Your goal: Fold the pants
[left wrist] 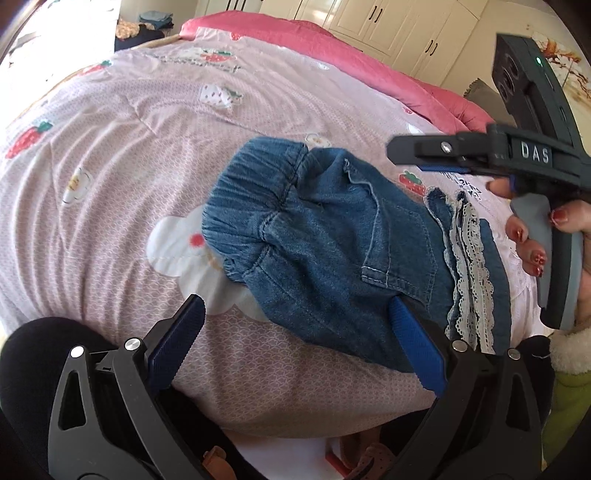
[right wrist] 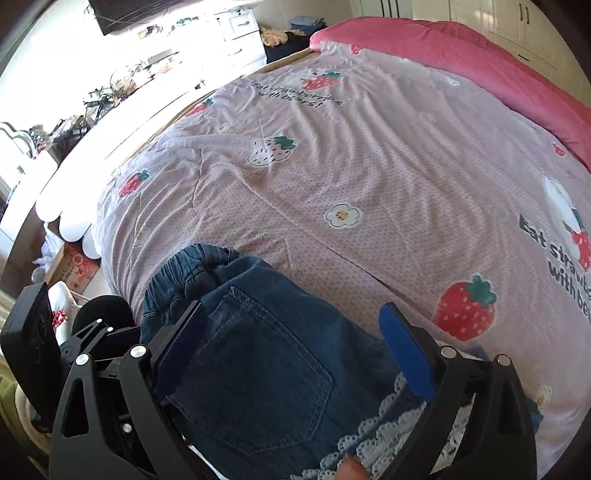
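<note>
Small blue denim pants (left wrist: 328, 236) with an elastic waistband and white lace hems lie folded on the pink strawberry bedspread (left wrist: 129, 155). My left gripper (left wrist: 295, 325) is open, its blue pads on either side of the near edge of the pants, holding nothing. My right gripper shows in the left wrist view (left wrist: 413, 155) above the lace hems, jaws close together there. In the right wrist view the pants (right wrist: 258, 362) fill the lower middle, and my right gripper (right wrist: 295, 332) is open above the back pocket, empty.
A pink quilt (left wrist: 351, 51) lies bunched along the far side of the bed. White cupboards (left wrist: 388, 22) stand behind it. A cluttered desk and drawers (right wrist: 147, 66) stand left of the bed. A cardboard box (right wrist: 74, 269) sits on the floor.
</note>
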Tool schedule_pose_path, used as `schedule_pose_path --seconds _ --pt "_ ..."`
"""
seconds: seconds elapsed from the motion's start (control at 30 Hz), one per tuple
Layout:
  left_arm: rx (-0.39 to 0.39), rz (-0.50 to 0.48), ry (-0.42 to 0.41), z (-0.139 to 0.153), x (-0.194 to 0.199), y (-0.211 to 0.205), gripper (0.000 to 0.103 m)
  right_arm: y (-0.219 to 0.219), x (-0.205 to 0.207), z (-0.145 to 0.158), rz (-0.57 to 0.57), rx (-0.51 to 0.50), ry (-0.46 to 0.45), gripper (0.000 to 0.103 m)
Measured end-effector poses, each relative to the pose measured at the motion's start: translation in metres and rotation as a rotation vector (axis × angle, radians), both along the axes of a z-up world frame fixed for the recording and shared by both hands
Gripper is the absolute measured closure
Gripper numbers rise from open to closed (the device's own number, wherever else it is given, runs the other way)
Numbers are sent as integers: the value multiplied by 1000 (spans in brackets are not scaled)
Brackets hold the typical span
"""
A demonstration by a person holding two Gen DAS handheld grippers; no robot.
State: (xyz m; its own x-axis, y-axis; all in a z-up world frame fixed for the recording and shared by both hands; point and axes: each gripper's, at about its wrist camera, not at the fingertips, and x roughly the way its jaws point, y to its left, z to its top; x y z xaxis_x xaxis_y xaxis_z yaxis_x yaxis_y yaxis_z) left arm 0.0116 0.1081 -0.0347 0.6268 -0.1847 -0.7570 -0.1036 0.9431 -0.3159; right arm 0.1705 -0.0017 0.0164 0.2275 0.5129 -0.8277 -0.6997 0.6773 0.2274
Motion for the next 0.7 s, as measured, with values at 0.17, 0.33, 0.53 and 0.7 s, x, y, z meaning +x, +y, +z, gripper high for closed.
schedule_pose_path --seconds 0.17,0.33,0.53,0.7 --pt "-38 5 -40 -5 1 0 10 17 4 -1 49 1 8 10" --pt "-86 0 -48 -10 3 4 10 40 11 -11 102 -27 27 10" --pt "-130 -3 -70 -10 1 10 10 60 22 -31 170 1 147 27" --pt "-184 -5 -73 -13 2 15 10 61 15 -34 223 63 183 69"
